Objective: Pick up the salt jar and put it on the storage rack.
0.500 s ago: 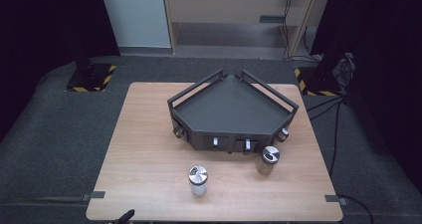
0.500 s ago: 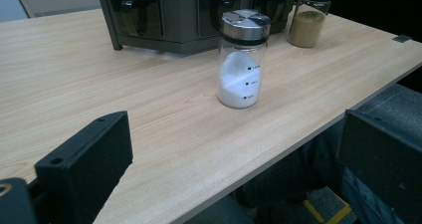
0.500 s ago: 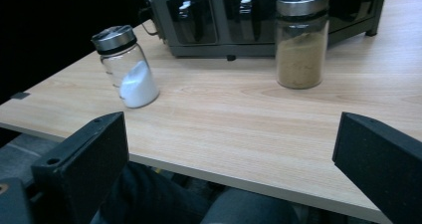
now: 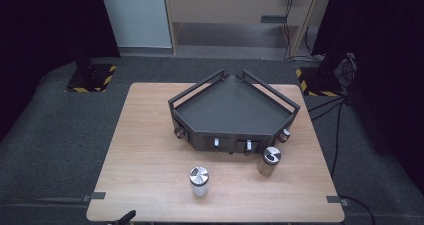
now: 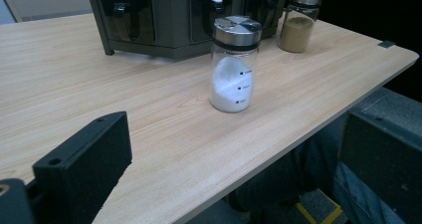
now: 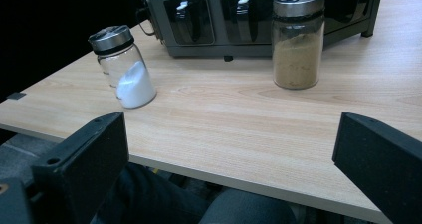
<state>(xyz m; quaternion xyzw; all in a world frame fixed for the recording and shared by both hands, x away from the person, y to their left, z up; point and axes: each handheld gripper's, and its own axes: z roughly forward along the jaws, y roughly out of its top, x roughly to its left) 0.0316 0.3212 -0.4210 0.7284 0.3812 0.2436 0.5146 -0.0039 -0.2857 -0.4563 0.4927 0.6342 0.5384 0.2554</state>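
Holding both claws, left (image 5: pixel 234 179) and right (image 6: pixel 229 169), wide apart and empty at the counter (image 4: pixel 150 150) edge; the salt jar (image 5: pixel 234 64) stands near; glass, smooth, breakable; I would grip its body below the lid.

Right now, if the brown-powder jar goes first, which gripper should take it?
Probably the right. The brown-powder jar stands between the right gripper's open jaws in its view. From the left gripper, the white-powder jar is nearer, with the brown one behind it.
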